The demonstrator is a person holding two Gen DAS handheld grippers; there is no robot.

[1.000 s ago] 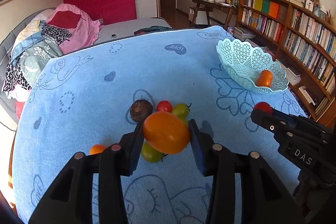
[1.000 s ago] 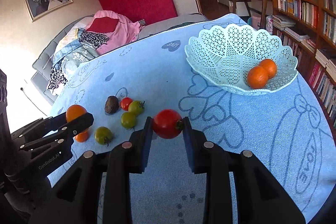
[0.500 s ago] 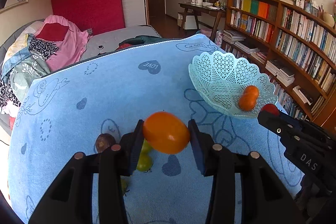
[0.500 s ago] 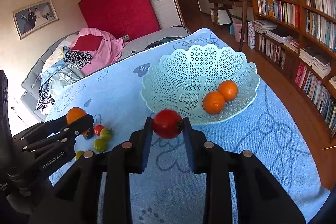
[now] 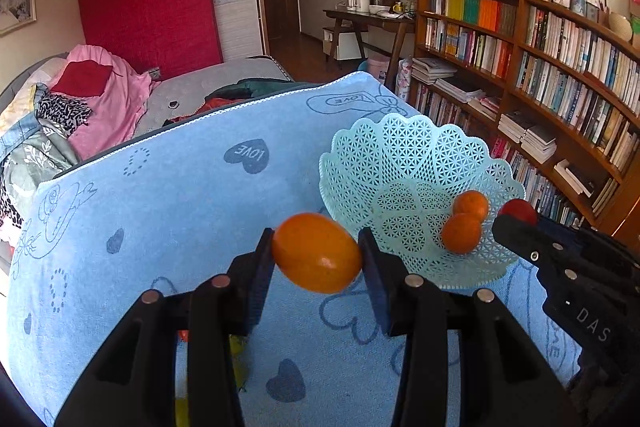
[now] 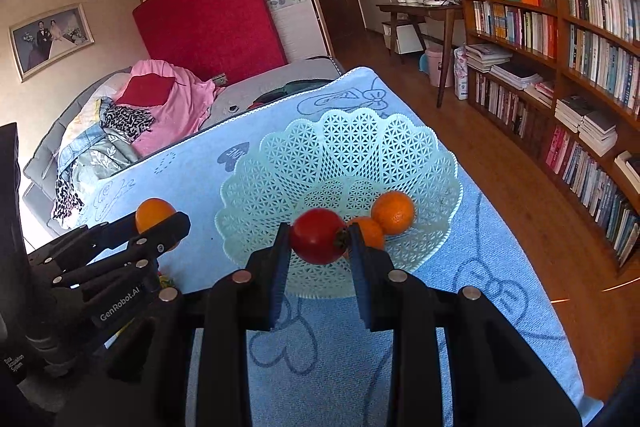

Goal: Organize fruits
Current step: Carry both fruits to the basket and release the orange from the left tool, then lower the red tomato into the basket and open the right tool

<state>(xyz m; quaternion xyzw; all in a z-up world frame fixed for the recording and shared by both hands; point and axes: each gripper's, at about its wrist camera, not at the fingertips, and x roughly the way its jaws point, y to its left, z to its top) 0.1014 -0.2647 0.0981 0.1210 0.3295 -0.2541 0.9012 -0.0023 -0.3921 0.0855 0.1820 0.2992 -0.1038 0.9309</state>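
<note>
Left gripper (image 5: 318, 253) is clenched on an oval orange tomato-like fruit (image 5: 318, 251), pinched at its two ends and carried above the blue cartoon-print towel covering the worktop (image 5: 168, 211), just at 9 o'clock of the pale mint lattice plastic basket (image 5: 404, 155). Right gripper (image 6: 318, 241) is clamped on a round red tomato (image 6: 318, 235), which hangs over the basket's near rim at 6 o'clock. Two small round oranges (image 6: 393, 212) already lie in the basket, touching each other.

Judged risks: the smooth oval fruit is held only by two narrow contact patches, so a quick tilt could let it pivot and slip onto the towel. If the red tomato is let go from this height, it may strike the oranges and bounce, or roll back over the shallow scalloped rim. Both grippers approach the same basket, so they could knock together, or nudge the light basket.

Right wrist view shows the basket's whole interior and both oranges clearly. Left wrist view alone shows blurred yellow-green and red fruit left on the towel at 7 o'clock, behind its own fingers (image 5: 256, 267).
</note>
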